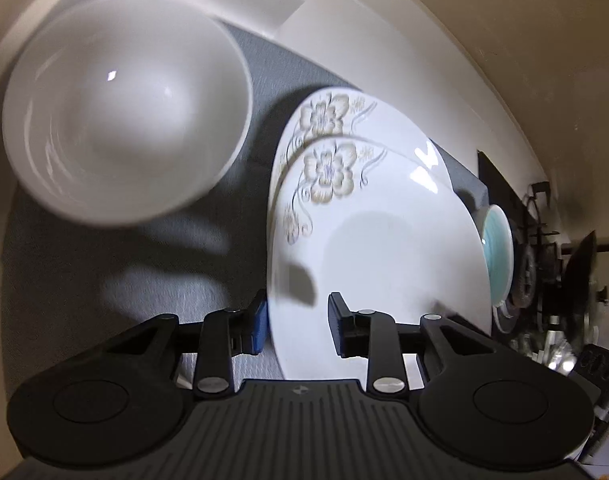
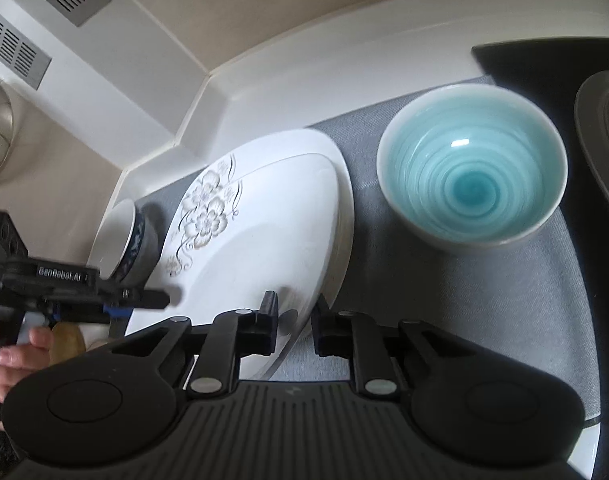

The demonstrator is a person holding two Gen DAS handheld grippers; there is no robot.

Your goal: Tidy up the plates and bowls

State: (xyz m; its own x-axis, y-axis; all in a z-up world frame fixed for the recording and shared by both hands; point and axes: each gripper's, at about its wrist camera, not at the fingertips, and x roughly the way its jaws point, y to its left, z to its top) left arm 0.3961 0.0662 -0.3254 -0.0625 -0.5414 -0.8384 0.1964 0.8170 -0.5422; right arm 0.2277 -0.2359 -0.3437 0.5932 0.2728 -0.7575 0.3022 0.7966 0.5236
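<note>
**Desk:** What do the claws have?

**Photographer:** Two flowered plates (image 1: 368, 216) lie stacked on a grey mat (image 1: 104, 280). The left claw (image 1: 296, 324) straddles the near rim of the top plate, blue-padded finger on the outer side, black finger over the plate's face. The fingers stand fairly wide apart with a gap showing on the inner side, so it is not clamped. The right claw (image 2: 294, 322) straddles the rim of the top plate (image 2: 256, 248) at another spot, one finger over the face, one beyond the edge, also parted, not pinching.

**Desk:** And the pose?

**Photographer:** From the right wrist view, the left claw (image 2: 144, 300) reaches in level from the left, with a hand (image 2: 12, 356) gripping its handle at the frame edge.

**Desk:** Surroundings?

**Photographer:** Ahead and left of the left claw sits a white bowl (image 1: 124, 108), blurred. Ahead and right of the right claw, a turquoise bowl (image 2: 472, 164) stands upright on the mat, just beside the plates.

**Desk:** Anything unclear?

**Photographer:** The lower plate shows only as a crescent. In the right view the white bowl (image 2: 124, 236) is half hidden behind the plates, showing a blue pattern outside. A stove (image 1: 544, 260) at the left view's right edge is dark and hard to read.
</note>
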